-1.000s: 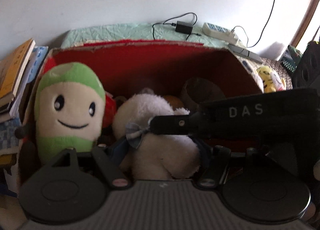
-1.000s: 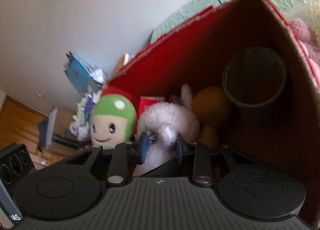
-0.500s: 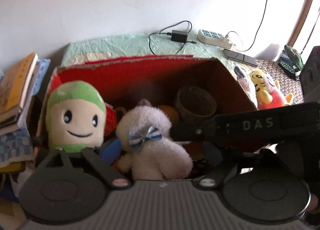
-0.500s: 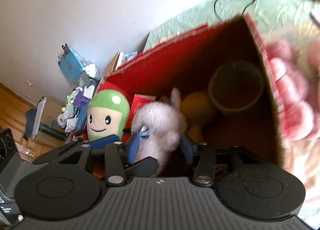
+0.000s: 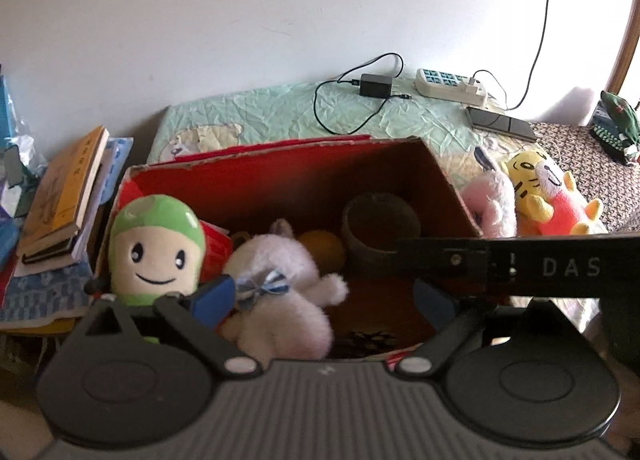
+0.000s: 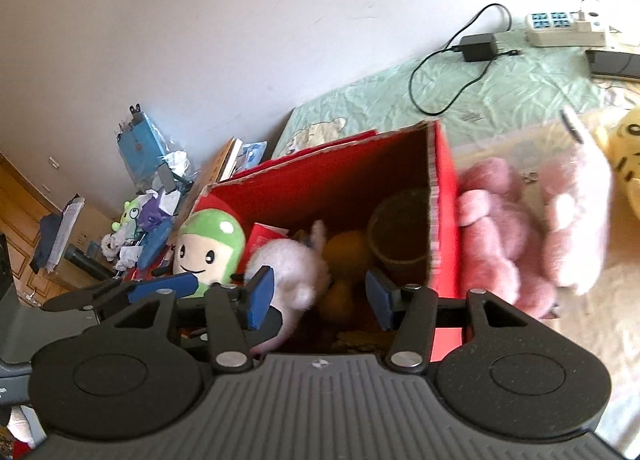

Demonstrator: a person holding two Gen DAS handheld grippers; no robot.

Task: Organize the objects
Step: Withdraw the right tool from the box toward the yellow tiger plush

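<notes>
A red cardboard box (image 5: 280,148) holds a green-capped smiling plush (image 5: 154,248) at the left. A white plush with a blue bow (image 5: 280,300) lies in the middle, beside an orange ball (image 5: 322,248) and a brown cup (image 5: 380,228). My left gripper (image 5: 323,300) hovers above the white plush, its jaws opening and its pads clear of it. In the right wrist view my right gripper (image 6: 320,298) is also opening over the box (image 6: 320,156). Its left pad is in front of the white plush (image 6: 292,264), with nothing gripped.
A stack of books (image 5: 64,196) leans left of the box. A pink plush (image 6: 520,228) and a yellow tiger plush (image 5: 540,196) lie on the bed to the right. Behind the box are a charger (image 5: 376,85), a power strip (image 5: 452,86) and cables.
Both grippers were shut on the white plush a second ago. They have opened, let it go and drawn up and back. The plush now lies in the box.
</notes>
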